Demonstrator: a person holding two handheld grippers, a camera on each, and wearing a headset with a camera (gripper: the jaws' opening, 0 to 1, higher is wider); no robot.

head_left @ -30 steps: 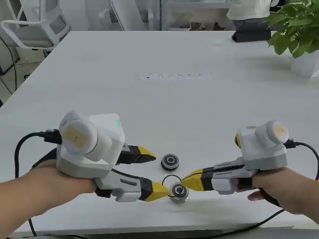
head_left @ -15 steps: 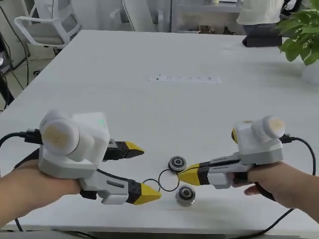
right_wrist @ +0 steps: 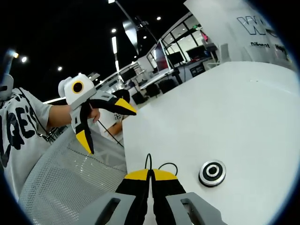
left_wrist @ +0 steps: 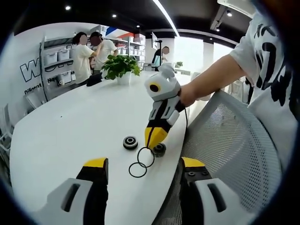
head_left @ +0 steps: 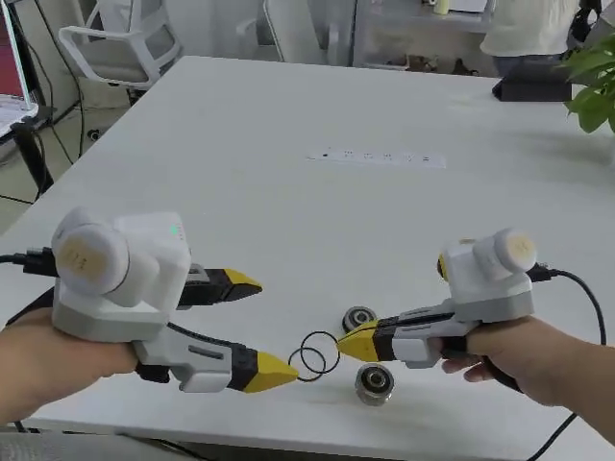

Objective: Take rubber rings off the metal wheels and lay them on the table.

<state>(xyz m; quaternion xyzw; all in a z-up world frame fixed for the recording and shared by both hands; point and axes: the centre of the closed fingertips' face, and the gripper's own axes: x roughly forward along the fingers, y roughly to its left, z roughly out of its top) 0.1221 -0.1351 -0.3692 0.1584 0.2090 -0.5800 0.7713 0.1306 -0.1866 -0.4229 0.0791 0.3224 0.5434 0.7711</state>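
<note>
Fingers (head_left: 272, 371) of both grippers point toward each other low over the white table (head_left: 288, 192), whose front edge lies just before the front wheel (head_left: 374, 381). To that wheel's left, the left gripper (head_left: 279, 326) has its fingers spread wide, holding nothing. The right gripper (head_left: 344, 342) is on the wheel's right, its tips just behind and left of the wheel, pressed together on the edge of a thin black rubber ring (head_left: 320, 333). A second metal wheel (head_left: 359, 319) sits just behind the front wheel, apart from it. A second rubber ring (head_left: 293, 364) lies left of the front wheel, overlapping the pinched ring. Whether the pinched ring rests on the table I cannot tell.
</note>
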